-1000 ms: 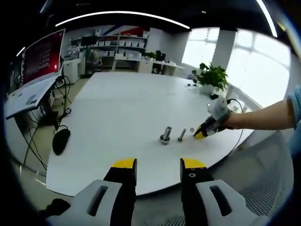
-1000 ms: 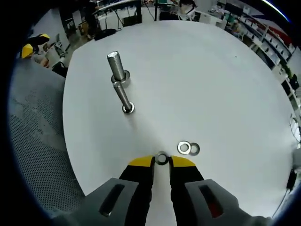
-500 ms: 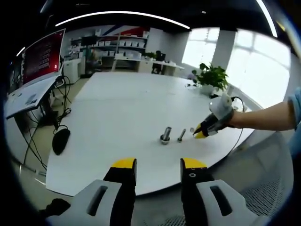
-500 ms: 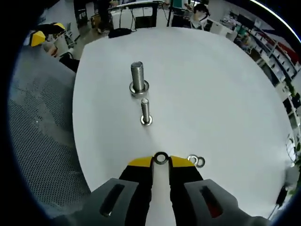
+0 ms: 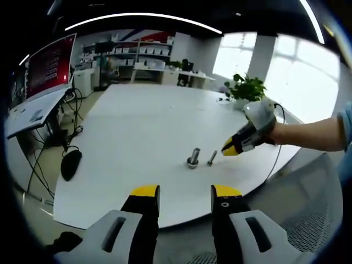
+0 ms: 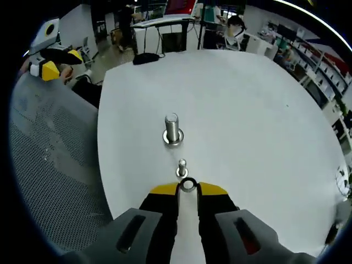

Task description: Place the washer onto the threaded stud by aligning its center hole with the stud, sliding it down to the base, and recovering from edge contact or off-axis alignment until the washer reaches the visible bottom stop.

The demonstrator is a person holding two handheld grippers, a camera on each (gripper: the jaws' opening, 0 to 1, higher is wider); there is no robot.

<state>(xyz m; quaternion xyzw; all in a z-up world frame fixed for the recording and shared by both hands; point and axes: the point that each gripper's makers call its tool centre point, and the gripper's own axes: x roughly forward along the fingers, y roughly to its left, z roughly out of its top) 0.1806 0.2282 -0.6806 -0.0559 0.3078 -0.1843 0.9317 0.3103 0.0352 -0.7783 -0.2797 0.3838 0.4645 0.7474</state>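
Washer (image 6: 188,185): clamped between the right gripper (image 6: 188,190) tips, just near of the thin threaded stud (image 6: 181,168).
Alignment: level the washer and centre its hole over the stud tip before lowering.
Left gripper (image 5: 186,192): jaws apart, holding nothing, at the table's (image 5: 143,132) near edge.
Caution: the thick stud (image 6: 172,130) stands close behind.

Desk (image 6: 247,110): smooth matt white. Washer (image 6: 188,185), thin stud (image 6: 181,167), thick stud (image 6: 172,130): bright shiny metal. Right claw (image 6: 188,190): matt black plastic, yellow tips.

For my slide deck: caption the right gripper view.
Right claw pinching a washer just short of the thin stud, with the thicker stud standing beyond on the white table.
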